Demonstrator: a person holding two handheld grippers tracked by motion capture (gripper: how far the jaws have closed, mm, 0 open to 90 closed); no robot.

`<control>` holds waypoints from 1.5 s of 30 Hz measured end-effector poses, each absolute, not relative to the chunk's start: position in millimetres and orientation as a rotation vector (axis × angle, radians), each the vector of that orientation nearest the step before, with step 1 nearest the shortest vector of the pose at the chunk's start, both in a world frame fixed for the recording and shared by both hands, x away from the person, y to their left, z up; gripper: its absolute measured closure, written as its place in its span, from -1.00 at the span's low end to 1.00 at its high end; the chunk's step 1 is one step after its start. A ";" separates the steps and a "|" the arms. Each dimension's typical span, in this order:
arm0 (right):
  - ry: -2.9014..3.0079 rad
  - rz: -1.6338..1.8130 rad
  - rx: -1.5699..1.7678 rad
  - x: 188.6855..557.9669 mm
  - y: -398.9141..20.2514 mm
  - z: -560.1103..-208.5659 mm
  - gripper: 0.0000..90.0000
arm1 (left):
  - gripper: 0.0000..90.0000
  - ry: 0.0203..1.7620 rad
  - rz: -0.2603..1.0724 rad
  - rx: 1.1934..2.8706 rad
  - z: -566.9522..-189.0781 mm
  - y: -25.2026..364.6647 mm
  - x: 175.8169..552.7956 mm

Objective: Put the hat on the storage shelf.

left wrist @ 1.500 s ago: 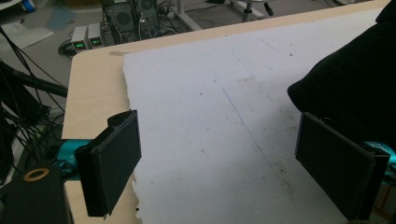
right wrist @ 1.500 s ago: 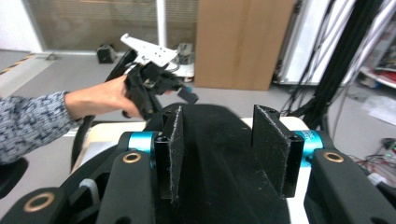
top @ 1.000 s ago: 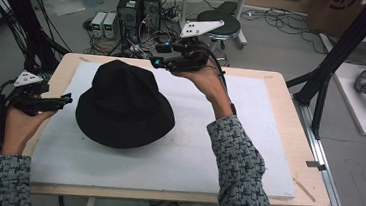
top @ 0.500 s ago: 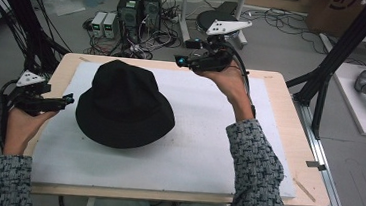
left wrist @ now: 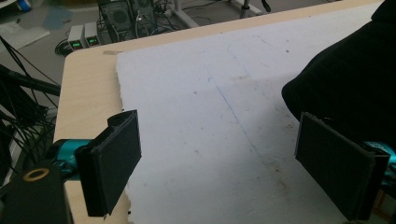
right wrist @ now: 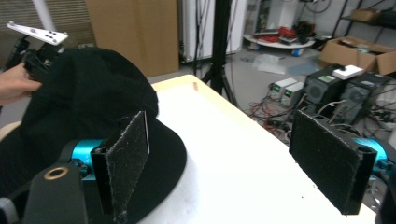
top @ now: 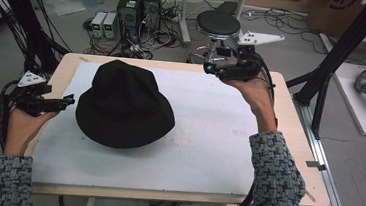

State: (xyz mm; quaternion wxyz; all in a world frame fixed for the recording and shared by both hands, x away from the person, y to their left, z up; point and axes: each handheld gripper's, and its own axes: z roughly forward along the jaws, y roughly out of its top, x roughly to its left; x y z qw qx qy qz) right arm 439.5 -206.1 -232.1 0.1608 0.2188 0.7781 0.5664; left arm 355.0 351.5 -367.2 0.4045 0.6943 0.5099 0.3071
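Black felt, or something like it: a brimmed hat (top: 123, 105) sat crown-up on the white mat (top: 208, 135) that covered most of the wooden table (top: 291, 107), toward the left half of the mat and a little back from the middle. Its brim lay flat on the mat all round, as far as I could see from above.

At the table's left edge the person's left hand (top: 21, 126) held the left gripper (top: 63, 101) low, its tips pointing at the hat's brim and stopping just short of it. From that gripper's own camera the two black pads (left wrist: 114, 165) stood wide apart with bare mat between them and nothing clasped; the hat's dark edge (left wrist: 345, 79) bulked up close by the far pad, and I could not tell whether it touched.

The right hand (top: 257, 92) was raised over the far right part of the table, well apart from the hat, carrying the right gripper (top: 209, 67) with its grey three-cornered plate (top: 259, 38) on top. Its jaws were also spread wide and empty: in its own view the pads (right wrist: 123, 161) framed the hat (right wrist: 84, 107) and the pale table corner beyond, with the other hand and its white plate (right wrist: 37, 32) showing behind the crown.

Past the table, on the floor, stood computer boxes (top: 139, 6) among tangled cables, and a round black stool (top: 218, 23).
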 end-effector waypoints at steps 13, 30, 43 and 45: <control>2.165 1.590 0.796 419.8 -268.4 -274.7 -0.57 | -0.67 1.284 0.778 1.762 -367.8 349.0 356.1; 2.120 1.563 0.952 388.4 -308.2 -343.9 -0.60 | -0.67 1.283 0.781 1.762 -367.4 349.5 355.2; 2.163 1.480 1.018 382.1 -310.3 -361.9 -0.71 | -0.67 1.282 0.781 1.761 -367.1 349.5 354.9; 2.161 1.479 1.025 381.5 -310.8 -361.7 -0.71 | -0.67 1.282 0.781 1.761 -367.1 349.6 355.0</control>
